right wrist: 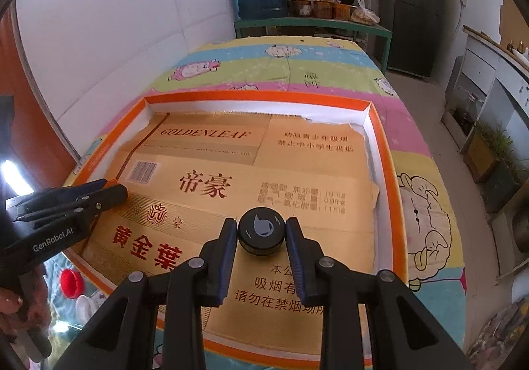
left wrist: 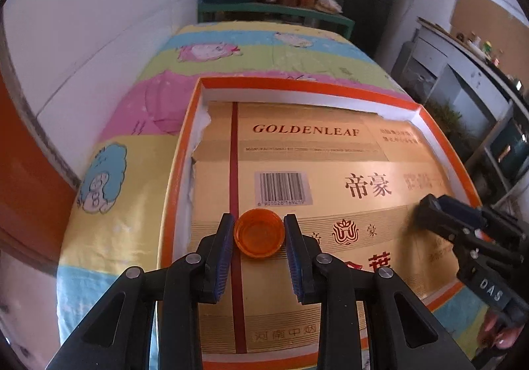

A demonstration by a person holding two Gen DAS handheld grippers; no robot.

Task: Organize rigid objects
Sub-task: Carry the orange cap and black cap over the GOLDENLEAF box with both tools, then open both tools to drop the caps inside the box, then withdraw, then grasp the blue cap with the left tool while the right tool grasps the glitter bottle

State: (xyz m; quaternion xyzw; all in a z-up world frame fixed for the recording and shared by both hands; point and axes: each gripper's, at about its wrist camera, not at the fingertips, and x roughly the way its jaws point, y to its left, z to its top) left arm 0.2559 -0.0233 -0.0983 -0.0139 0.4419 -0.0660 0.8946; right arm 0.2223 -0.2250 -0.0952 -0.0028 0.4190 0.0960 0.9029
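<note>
Fingers of the left gripper [left wrist: 259,234] squeeze a small round orange plastic cap [left wrist: 259,234], one blue pad on each side. The cap faces open side up and sits right between the fingertips, just above the gold cardboard sheet [left wrist: 330,155] that lines the flat orange-edged tray [left wrist: 297,82]. It hangs near the tray's left wall, just below the barcode. The right gripper's dark tip [left wrist: 429,214] shows near the tray's right wall.

From the right wrist, the right gripper [right wrist: 261,234] pinches a round black plastic cap with a grey drop mark [right wrist: 261,231], top side up, snug between both pads. It is over the sheet, closer to the tray's right wall. A cap is round, so no side is longer. Each gripper already has its own cap, so setting down needs only a short drop. A red cap [right wrist: 71,282] lies outside the tray's near left corner.
</note>
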